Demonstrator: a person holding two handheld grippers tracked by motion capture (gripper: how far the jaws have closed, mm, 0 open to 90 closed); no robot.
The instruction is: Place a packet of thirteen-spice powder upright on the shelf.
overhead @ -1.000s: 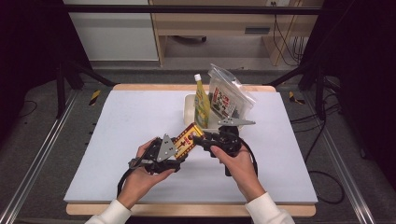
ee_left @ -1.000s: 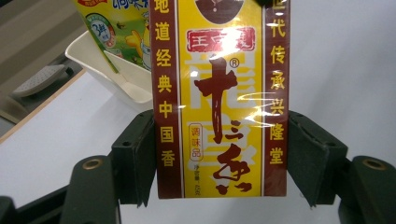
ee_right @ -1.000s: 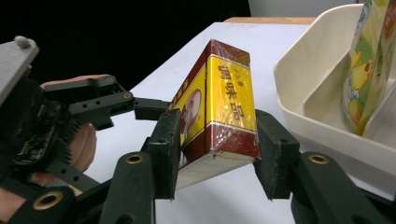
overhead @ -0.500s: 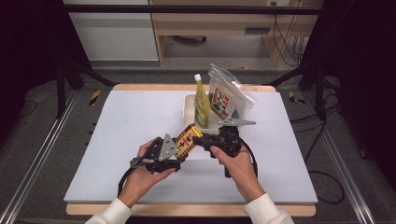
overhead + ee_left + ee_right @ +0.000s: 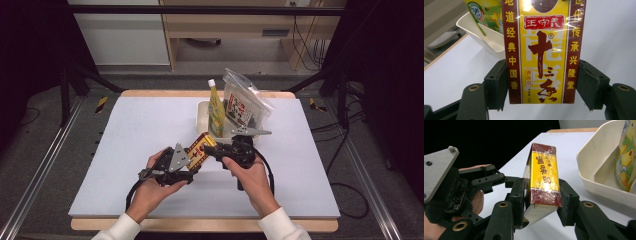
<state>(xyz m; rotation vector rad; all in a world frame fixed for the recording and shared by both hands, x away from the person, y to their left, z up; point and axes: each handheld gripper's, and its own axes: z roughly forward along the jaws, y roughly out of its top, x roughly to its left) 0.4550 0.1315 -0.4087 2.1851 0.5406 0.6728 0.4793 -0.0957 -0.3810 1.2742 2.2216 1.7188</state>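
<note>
Now seasoning box clamped between left gripper fingers; right gripper fingers clamped on its end.

Spice box top cut off (print perhaps too small elsewhere)

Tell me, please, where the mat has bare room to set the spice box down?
The mat is bare left of the tray, and along its right edge beside the bag. It is crowded at mid-front, where both claws meet on the box.
</note>
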